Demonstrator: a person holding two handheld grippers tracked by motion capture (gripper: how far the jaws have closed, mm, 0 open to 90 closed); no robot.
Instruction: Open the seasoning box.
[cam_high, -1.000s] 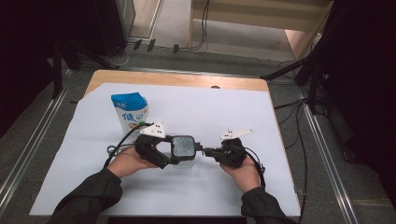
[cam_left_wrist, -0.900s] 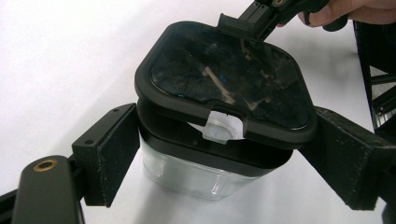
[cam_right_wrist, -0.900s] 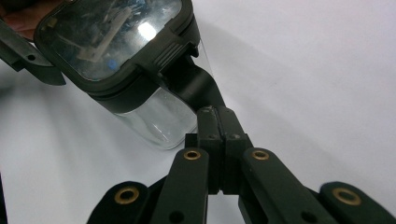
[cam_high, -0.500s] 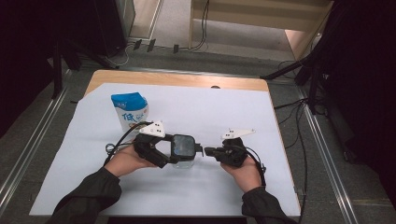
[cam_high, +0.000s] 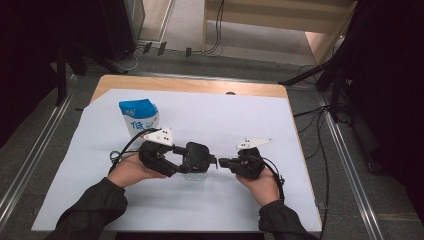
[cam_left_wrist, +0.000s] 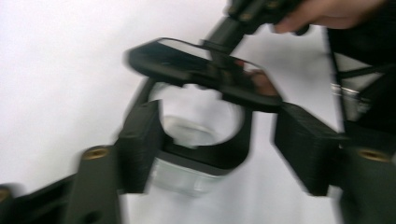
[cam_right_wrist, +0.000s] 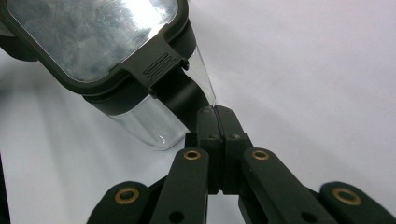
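A clear container (cam_high: 199, 175) with a black-framed lid (cam_high: 198, 154) stands on the white sheet (cam_high: 220, 120) near the front. My left gripper (cam_high: 191, 162) reaches in from the left, and its jaws have just been closing with the container (cam_left_wrist: 182, 179) between them. In the left gripper view (cam_left_wrist: 222, 140) one pad (cam_left_wrist: 140, 140) lies against the black collar; the other pad (cam_left_wrist: 303, 144) stands off it. The lid (cam_left_wrist: 187, 58) sits tilted above the rim. My right gripper (cam_high: 221, 162) is shut on the lid's black latch tab (cam_right_wrist: 180, 95), seen close in the right gripper view (cam_right_wrist: 216, 112).
A blue and white carton (cam_high: 139, 116) stands upright behind my left hand. The sheet covers a wooden table (cam_high: 190, 85) whose far edge shows bare. Metal rails (cam_high: 350, 165) and cables run along both sides on the floor.
The left gripper's jaws have narrowed around the container. The lid's glossy top now looks darker from above. The right hand has kept still.
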